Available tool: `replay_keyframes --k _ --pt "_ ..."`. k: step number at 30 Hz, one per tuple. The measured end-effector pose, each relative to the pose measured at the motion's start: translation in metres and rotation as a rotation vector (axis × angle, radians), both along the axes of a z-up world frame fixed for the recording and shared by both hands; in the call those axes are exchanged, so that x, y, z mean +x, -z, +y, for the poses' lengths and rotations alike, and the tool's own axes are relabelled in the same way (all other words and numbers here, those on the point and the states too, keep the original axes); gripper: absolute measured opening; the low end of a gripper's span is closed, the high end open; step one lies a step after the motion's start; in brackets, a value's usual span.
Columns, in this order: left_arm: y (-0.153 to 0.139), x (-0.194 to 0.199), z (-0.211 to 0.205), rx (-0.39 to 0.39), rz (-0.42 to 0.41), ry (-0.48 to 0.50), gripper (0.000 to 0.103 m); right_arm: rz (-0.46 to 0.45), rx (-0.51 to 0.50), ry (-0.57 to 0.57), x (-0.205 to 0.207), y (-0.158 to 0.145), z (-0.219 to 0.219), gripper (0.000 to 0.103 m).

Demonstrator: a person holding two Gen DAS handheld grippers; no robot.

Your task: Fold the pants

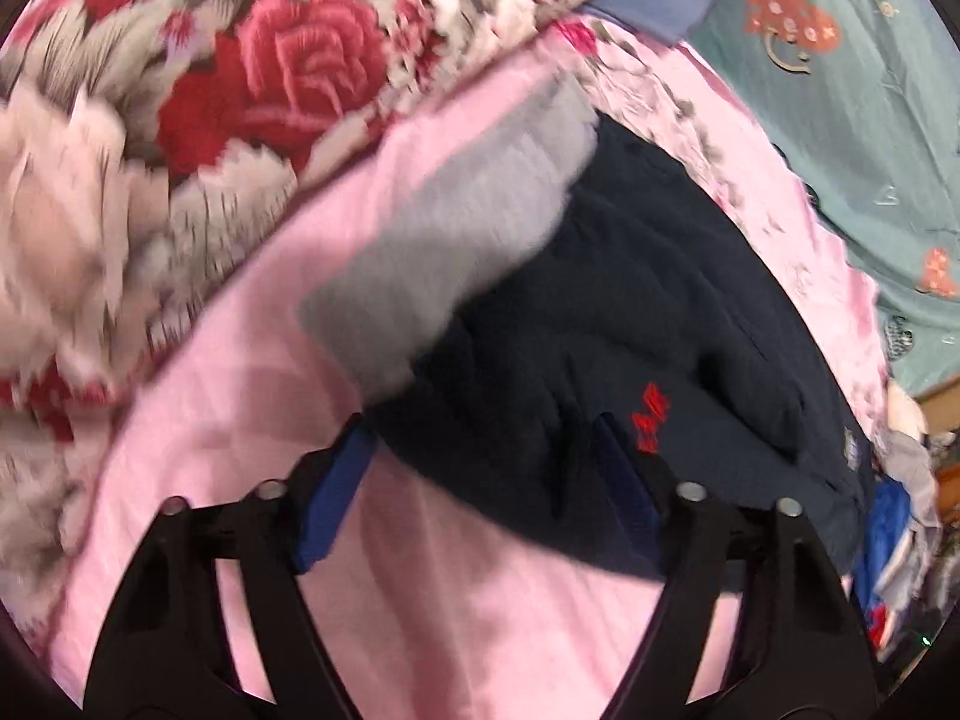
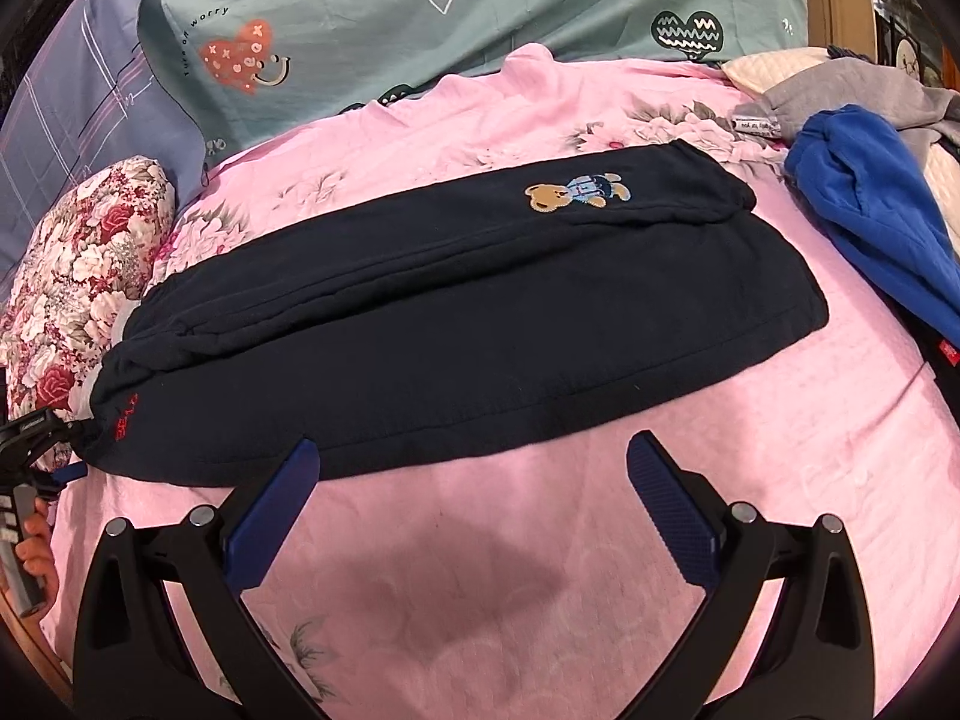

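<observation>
Dark navy pants (image 2: 480, 312) lie folded lengthwise across the pink bedsheet (image 2: 480, 570), with a bear patch (image 2: 570, 195) near their right end and red lettering (image 2: 126, 420) at their left end. My right gripper (image 2: 475, 443) hovers open over the sheet at the pants' near edge, holding nothing. My left gripper (image 1: 480, 423) stands at the lettered end of the pants (image 1: 600, 312). That end lies bunched between its blue pads (image 1: 336, 498), which stand well apart. In the right wrist view the left gripper (image 2: 66, 468) and a hand (image 2: 36, 546) show at the far left.
A floral quilt (image 2: 90, 276) lies left of the pants, and blurred grey cloth (image 1: 456, 228) lies next to their lettered end. A teal sheet with hearts (image 2: 420, 12) and a plaid pillow (image 2: 78, 108) lie behind. Blue (image 2: 870, 222) and grey (image 2: 852, 96) garments are piled at the right.
</observation>
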State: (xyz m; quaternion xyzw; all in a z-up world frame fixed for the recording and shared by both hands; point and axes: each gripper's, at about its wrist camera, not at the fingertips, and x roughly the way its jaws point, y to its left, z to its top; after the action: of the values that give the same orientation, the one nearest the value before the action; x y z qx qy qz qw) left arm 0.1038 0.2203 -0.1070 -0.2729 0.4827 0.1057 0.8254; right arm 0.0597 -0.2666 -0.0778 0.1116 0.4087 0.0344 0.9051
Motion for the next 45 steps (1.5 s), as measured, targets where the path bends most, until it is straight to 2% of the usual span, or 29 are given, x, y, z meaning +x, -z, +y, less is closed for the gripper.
replay_keyframes --k 1,3,5,10,12,14,17,19,22,24,25,26,28,29,30,32,33,35,37,41,43,45 --pt "-0.001 0.006 0.000 0.044 0.017 -0.006 0.053 0.000 0.002 0.000 0.001 0.000 -0.001 0.102" --pt "-0.002 0.010 0.003 0.062 0.029 -0.029 0.027 0.005 -0.018 0.006 0.003 -0.001 -0.005 0.102" --pt "-0.004 0.011 0.006 0.051 0.030 -0.053 0.015 0.008 -0.048 0.028 0.004 -0.003 -0.011 0.102" --pt "-0.015 -0.004 -0.001 0.092 -0.032 -0.035 0.013 0.041 -0.023 0.182 0.002 -0.006 -0.076 0.102" --pt "-0.014 -0.007 -0.001 0.082 -0.033 -0.035 0.013 0.046 -0.033 0.247 0.000 -0.006 -0.098 0.094" --pt "-0.010 -0.007 0.002 0.057 -0.026 -0.039 0.013 0.054 -0.031 0.303 0.004 -0.003 -0.124 0.082" --pt "-0.004 -0.003 0.003 0.042 -0.011 -0.043 0.014 0.117 -0.010 0.339 0.024 0.013 -0.153 0.072" --pt "-0.001 -0.003 0.005 0.004 -0.006 -0.050 0.020 0.182 0.044 0.338 0.041 0.027 -0.163 0.070" --pt "0.000 -0.002 0.004 -0.059 -0.032 -0.056 0.047 0.164 -0.017 0.317 0.061 0.027 -0.154 0.068" --pt "0.000 0.003 -0.001 -0.121 -0.068 -0.033 0.083 0.153 -0.015 0.322 0.071 0.027 -0.148 0.063" --pt "0.001 0.006 -0.004 -0.131 -0.075 -0.025 0.089 0.144 -0.013 0.320 0.073 0.027 -0.146 0.045" --pt "0.001 0.010 -0.008 -0.122 -0.068 -0.021 0.091 0.142 -0.018 0.309 0.077 0.028 -0.143 0.031" --pt "-0.002 0.017 -0.015 -0.063 -0.031 -0.031 0.081 0.145 -0.016 0.296 0.082 0.029 -0.137 0.015" --pt "-0.003 0.017 -0.015 -0.045 -0.021 -0.046 0.039 0.140 -0.012 0.297 0.081 0.029 -0.135 0.010" --pt "-0.002 0.016 -0.013 -0.044 0.001 -0.061 0.008 0.136 0.000 0.305 0.081 0.029 -0.134 0.010" --pt "-0.004 0.014 -0.009 -0.063 -0.001 -0.064 0.008 0.116 0.016 0.308 0.079 0.026 -0.134 0.009" --pt "-0.009 0.010 -0.008 -0.045 -0.010 -0.056 0.007 0.100 0.033 0.305 0.076 0.023 -0.135 0.009" --pt "-0.023 -0.001 -0.006 -0.037 -0.046 -0.051 0.007 0.032 0.085 0.288 0.064 0.007 -0.142 0.008" --pt "-0.043 -0.016 -0.006 -0.034 -0.103 -0.044 0.007 -0.025 0.082 0.255 0.050 -0.015 -0.141 0.008" --pt "-0.078 -0.040 -0.011 0.005 -0.166 -0.034 0.006 -0.109 0.044 0.243 0.014 -0.055 -0.142 0.008" --pt "-0.085 -0.051 -0.013 0.016 -0.177 -0.021 0.007 -0.117 0.057 0.247 -0.004 -0.064 -0.149 0.008" --pt "-0.079 -0.058 -0.016 0.020 -0.151 -0.002 0.007 -0.095 0.074 0.253 -0.022 -0.062 -0.158 0.008"
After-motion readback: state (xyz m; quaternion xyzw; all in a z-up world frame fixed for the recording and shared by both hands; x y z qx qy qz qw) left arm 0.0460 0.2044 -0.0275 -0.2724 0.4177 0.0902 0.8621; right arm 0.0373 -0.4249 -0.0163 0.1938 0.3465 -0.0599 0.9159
